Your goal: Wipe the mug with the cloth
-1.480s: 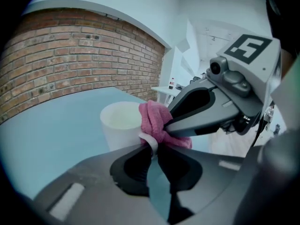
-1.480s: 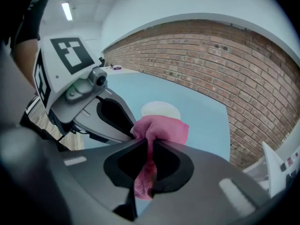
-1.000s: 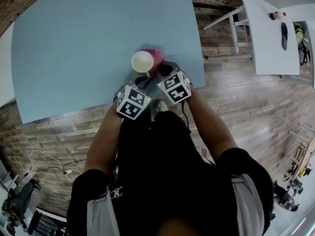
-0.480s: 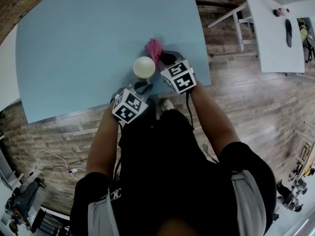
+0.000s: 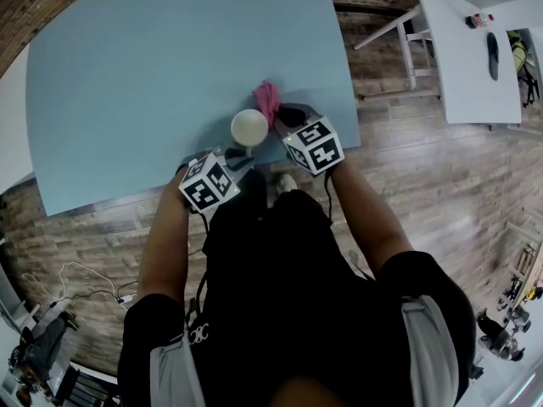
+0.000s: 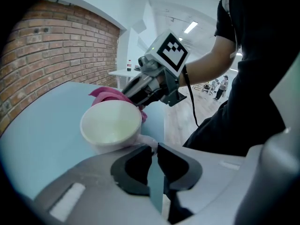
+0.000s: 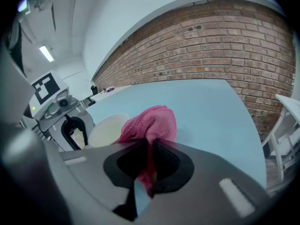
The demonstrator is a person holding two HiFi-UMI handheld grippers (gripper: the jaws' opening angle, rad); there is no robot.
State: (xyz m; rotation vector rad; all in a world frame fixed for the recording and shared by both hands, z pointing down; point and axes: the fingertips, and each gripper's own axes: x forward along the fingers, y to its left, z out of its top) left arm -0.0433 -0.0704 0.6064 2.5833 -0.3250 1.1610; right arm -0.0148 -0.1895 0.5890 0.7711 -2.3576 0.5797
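The mug [image 5: 249, 128] sits near the bench's [image 5: 127, 75] front edge, the cloth [image 5: 267, 100] against its far right side. The left gripper [image 6: 154, 146] lies before the mug, the right gripper [image 7: 149, 143] right of it.

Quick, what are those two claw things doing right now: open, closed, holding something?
Left gripper: closed on the handle of the mug.
Right gripper: closed on the pink cloth.
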